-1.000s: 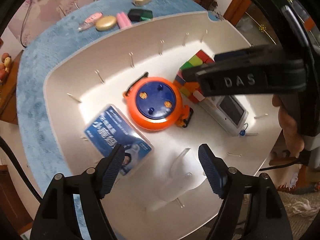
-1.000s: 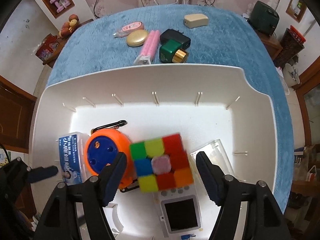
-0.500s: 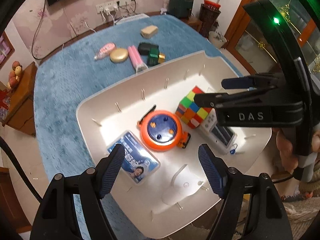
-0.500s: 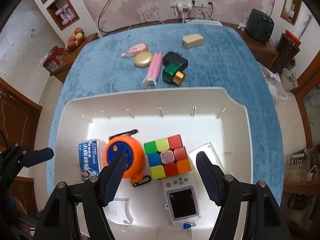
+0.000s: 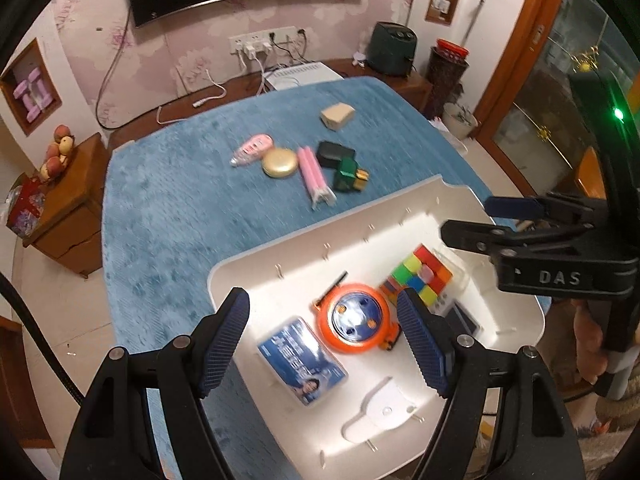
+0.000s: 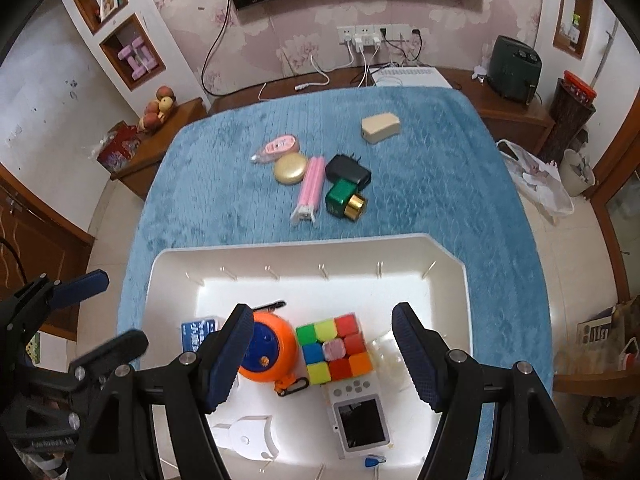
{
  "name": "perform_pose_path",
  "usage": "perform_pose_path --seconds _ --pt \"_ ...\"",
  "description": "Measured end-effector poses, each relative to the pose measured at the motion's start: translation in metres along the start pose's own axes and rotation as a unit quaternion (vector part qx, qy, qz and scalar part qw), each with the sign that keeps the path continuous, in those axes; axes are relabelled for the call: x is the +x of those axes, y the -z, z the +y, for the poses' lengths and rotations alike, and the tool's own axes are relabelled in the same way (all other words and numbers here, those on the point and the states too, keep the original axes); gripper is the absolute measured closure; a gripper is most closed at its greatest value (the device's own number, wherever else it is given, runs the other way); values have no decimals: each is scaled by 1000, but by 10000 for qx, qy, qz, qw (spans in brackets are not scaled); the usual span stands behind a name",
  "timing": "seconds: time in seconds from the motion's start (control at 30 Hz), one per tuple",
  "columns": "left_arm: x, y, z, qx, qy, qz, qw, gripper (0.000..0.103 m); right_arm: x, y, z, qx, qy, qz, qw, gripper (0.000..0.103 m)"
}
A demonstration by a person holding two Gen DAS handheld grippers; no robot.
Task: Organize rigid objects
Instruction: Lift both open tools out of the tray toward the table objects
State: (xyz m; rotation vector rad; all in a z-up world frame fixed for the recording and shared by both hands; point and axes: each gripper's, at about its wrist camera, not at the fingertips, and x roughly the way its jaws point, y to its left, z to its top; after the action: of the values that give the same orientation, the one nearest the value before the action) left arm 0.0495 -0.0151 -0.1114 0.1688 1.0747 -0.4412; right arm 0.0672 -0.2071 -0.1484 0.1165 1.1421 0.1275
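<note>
Both have risen: left gripper (image 5: 324,344) and right gripper (image 6: 323,354), empty and spread, above the binned cube (image 6: 334,348)

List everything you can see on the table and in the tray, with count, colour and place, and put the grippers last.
Plastic tray: one, white, near edge of the blue tablecloth.
Puzzle cube: one, multicoloured, tray centre.
Round reel: one, orange with blue face, left of the cube.
Flat packet: one, blue, tray's left side.
Small screen device: one, white, in front of the cube.
Clear plastic box: one, right of the cube.
White plastic piece: one, tray's near left.
Pink sticks: one bundle, on the cloth.
Gold round compact: one, beside the sticks.
Pink oval case: one, behind the compact.
Black adapter: one.
Green-and-gold bottle: one.
Beige box: one, far right.
Left gripper: black, open, above tray.
Right gripper: black, open, above tray.
</note>
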Motion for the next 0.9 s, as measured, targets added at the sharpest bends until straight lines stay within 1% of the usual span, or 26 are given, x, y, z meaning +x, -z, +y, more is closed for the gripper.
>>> perform_pose_path --seconds 0.33,0.5,0.73,0.83,0.9 --pt "2 -38 13 -239 -277 -264 9990 24 -6 -28 -21 15 74 -218 9997 31" --pt "16 -59 21 -285 -472 -317 9980 24 9 -45 -38 63 117 -131 9998 31" --pt "50 -81 38 -357 -594 -79 9976 24 38 -70 -59 45 164 63 9998 31" --pt "69 -91 45 -278 -670 103 9973 24 50 -81 -65 43 113 149 9998 31" --pt "84 -100 50 -219 -796 227 9963 24 60 -91 -69 25 108 222 9997 31"
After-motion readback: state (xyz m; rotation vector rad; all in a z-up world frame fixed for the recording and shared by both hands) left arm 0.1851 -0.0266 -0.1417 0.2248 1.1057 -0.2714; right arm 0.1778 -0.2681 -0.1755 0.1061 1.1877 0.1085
